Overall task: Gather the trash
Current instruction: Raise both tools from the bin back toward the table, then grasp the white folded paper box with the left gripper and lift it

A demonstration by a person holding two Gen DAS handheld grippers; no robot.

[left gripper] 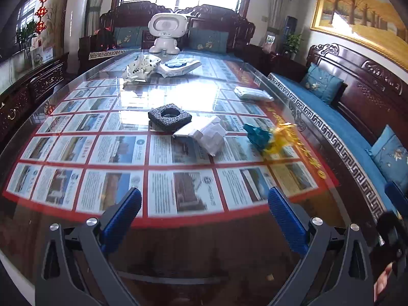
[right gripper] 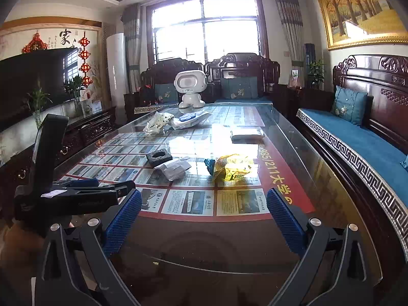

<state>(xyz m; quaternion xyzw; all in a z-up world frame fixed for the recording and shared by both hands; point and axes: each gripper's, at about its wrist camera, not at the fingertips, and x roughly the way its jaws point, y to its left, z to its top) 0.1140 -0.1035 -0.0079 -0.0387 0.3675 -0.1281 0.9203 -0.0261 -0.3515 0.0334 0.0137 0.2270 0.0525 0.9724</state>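
Trash lies on the glass-topped table [left gripper: 178, 229]. A black foam block with a hole [left gripper: 169, 116] [right gripper: 159, 157] sits mid-table, with crumpled white paper [left gripper: 204, 132] [right gripper: 174, 168] beside it. A yellow snack wrapper [left gripper: 279, 137] [right gripper: 232, 168] and a teal scrap [left gripper: 256, 134] [right gripper: 209, 164] lie to the right. White bags [left gripper: 141, 67] [right gripper: 158, 122] and a blue-and-white packet [left gripper: 179, 65] [right gripper: 191, 118] lie farther back, with a folded white pack [left gripper: 252, 93] [right gripper: 246, 134] at the right. My left gripper [left gripper: 204, 204] is open and empty over the near edge. My right gripper [right gripper: 204, 209] is open and empty, to the right of the left one.
A white robot toy [left gripper: 167, 33] [right gripper: 190, 88] stands at the table's far end. Dark wooden sofas with blue cushions [left gripper: 331, 117] [right gripper: 357, 140] run along the right and back. A TV cabinet [right gripper: 84, 130] stands left. The left gripper's body [right gripper: 63, 196] shows at left in the right wrist view.
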